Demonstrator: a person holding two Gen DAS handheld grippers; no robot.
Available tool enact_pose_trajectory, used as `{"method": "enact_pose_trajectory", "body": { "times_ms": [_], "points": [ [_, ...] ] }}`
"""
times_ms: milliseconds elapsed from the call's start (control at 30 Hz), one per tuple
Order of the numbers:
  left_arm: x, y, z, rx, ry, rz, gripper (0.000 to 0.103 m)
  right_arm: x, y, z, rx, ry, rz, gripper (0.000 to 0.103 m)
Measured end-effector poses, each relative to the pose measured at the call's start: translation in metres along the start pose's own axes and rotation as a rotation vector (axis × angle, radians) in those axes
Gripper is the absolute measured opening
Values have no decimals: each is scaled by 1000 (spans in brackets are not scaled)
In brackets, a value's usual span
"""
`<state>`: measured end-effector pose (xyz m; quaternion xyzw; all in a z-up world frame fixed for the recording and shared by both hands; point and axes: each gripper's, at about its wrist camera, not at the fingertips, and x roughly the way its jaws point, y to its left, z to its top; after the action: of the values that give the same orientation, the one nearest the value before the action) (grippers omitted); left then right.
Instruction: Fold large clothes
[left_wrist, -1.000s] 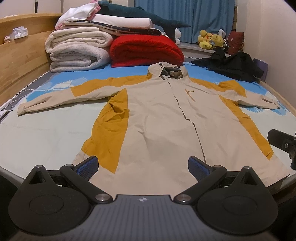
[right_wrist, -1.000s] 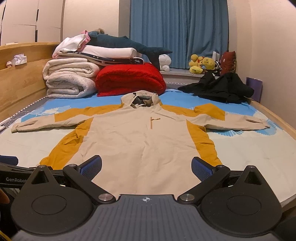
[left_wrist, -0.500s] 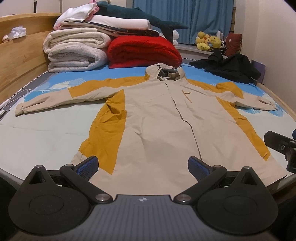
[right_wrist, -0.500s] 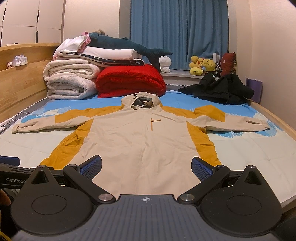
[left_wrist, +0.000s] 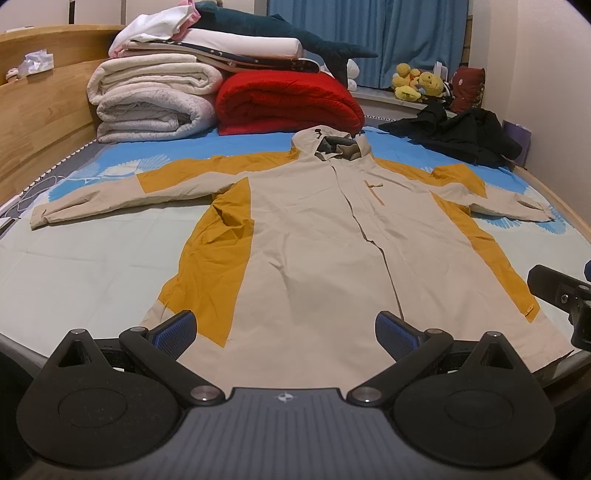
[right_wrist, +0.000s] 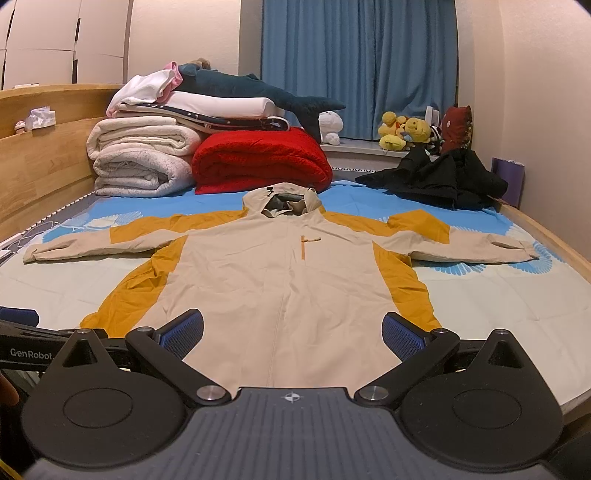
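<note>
We're looking at the bed (left_wrist: 74, 266) first: pale sheet with blue print, wooden frame running along 9 o'clock. The jacket (left_wrist: 314, 251), beige with mustard panels, is lying flat front-up in the middle of the bed, sleeves spread toward 9 and 3 o'clock, hood pointing to 12, hem at the near edge. At 11 o'clock we're seeing rolled white blankets (right_wrist: 140, 158), with a red blanket (right_wrist: 258, 162) just beside them at 12 and a plush shark (right_wrist: 258, 88) lying on top of the stack. A black garment (right_wrist: 439, 177) is sitting crumpled at 2 o'clock, with yellow plush toys (right_wrist: 402, 131) on the ledge behind it. We're holding the left tool (left_wrist: 285, 332) over the hem at 6 o'clock, jaws spread wide, gripping nothing. The right tool (right_wrist: 292, 334) is hovering over the hem too, likewise wide apart and empty. In the left view the right tool is showing at the 3 o'clock edge.
</note>
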<state>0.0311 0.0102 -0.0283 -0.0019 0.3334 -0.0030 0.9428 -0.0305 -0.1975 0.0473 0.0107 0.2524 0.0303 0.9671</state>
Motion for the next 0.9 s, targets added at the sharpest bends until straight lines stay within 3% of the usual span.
{"method": "enact_pose_trajectory", "body": {
  "times_ms": [900],
  "points": [
    [-1,0,2,2,-3,-7,103,-1,-1,1,-5,5,-2,102]
  ]
}}
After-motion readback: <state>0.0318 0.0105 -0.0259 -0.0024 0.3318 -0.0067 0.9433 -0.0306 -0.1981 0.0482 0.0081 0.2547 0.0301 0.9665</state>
